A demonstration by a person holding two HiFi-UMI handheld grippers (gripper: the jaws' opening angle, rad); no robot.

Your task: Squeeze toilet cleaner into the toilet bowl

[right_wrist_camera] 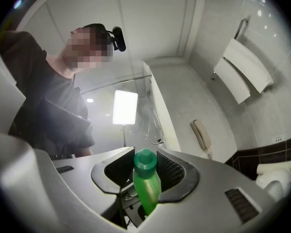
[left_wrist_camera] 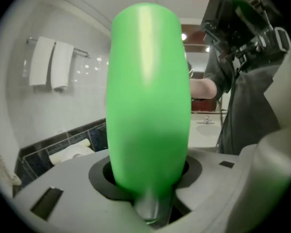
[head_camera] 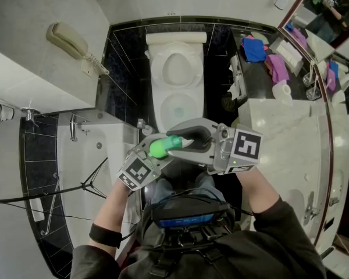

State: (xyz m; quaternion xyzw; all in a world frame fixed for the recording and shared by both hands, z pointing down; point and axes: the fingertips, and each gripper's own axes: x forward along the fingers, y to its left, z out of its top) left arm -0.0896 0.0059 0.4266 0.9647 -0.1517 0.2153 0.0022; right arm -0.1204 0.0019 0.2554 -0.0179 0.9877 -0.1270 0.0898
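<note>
Green plastic cleaner bottle [left_wrist_camera: 148, 106], judged light, pliable, slick, is clamped mid-body by left gripper [head_camera: 156, 151], cap [right_wrist_camera: 145, 160] pinched by right gripper [head_camera: 191, 140]; white ceramic toilet bowl [head_camera: 156, 92] lies at 12 o'clock.

The dark countertop [head_camera: 251, 77] bears a blue cloth [head_camera: 255, 49] and a purple cloth [head_camera: 276, 67], side by side.

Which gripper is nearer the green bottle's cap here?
Right. The right gripper has its fingers on the cap; the left gripper grips the green bottle by its body, away from the cap.
</note>
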